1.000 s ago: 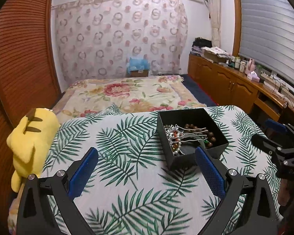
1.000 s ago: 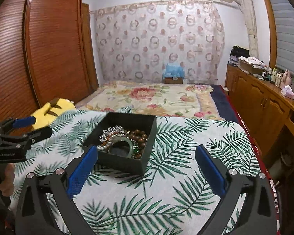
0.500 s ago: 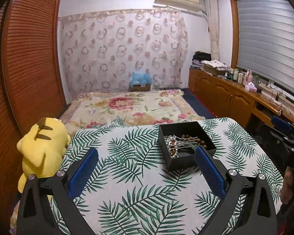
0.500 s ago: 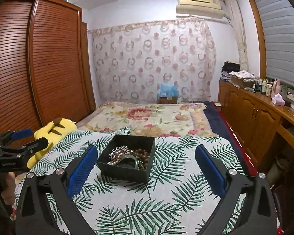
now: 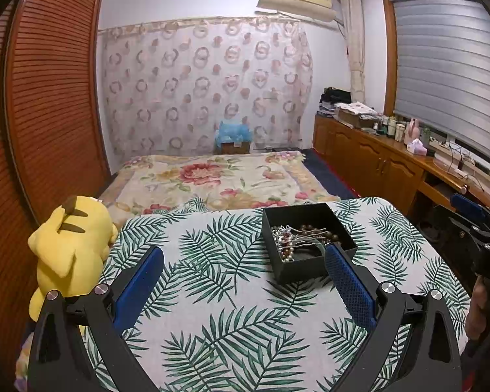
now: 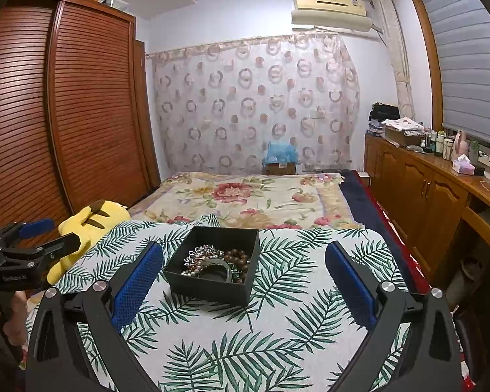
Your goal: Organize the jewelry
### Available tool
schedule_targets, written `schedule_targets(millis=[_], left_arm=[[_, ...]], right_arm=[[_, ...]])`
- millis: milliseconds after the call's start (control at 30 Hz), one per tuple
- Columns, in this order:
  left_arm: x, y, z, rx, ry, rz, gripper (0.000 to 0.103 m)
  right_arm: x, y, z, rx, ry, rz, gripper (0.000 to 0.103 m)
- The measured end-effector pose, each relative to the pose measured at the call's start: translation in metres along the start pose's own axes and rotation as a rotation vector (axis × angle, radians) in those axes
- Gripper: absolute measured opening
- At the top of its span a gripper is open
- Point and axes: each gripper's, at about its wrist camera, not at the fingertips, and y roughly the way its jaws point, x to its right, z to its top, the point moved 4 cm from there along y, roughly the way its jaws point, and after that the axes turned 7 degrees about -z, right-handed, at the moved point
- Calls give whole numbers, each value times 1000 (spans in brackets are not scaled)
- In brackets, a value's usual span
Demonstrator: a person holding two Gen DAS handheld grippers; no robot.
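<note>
Both grippers hovering wide open, holding nothing

Black box (image 6: 212,281) of jewelry (image 6: 212,259) just ahead of right gripper (image 6: 243,285), ahead-right of left gripper (image 5: 243,285), on leaf-print desk (image 5: 212,310).

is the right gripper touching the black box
Apart. The right wrist view shows the open right gripper raised, leaf-print cloth visible between its fingers and the black box.

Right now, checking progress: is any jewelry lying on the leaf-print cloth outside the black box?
No, the jewelry all sits inside the black box; the leaf-print cloth around it is bare.
</note>
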Motion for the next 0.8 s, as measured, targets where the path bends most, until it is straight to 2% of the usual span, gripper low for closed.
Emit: schedule_targets(millis=[800], left_arm=[[2, -1, -3, -1, -2, -3, 95]], right_arm=[[1, 0, -1, -1, 1, 1, 100]])
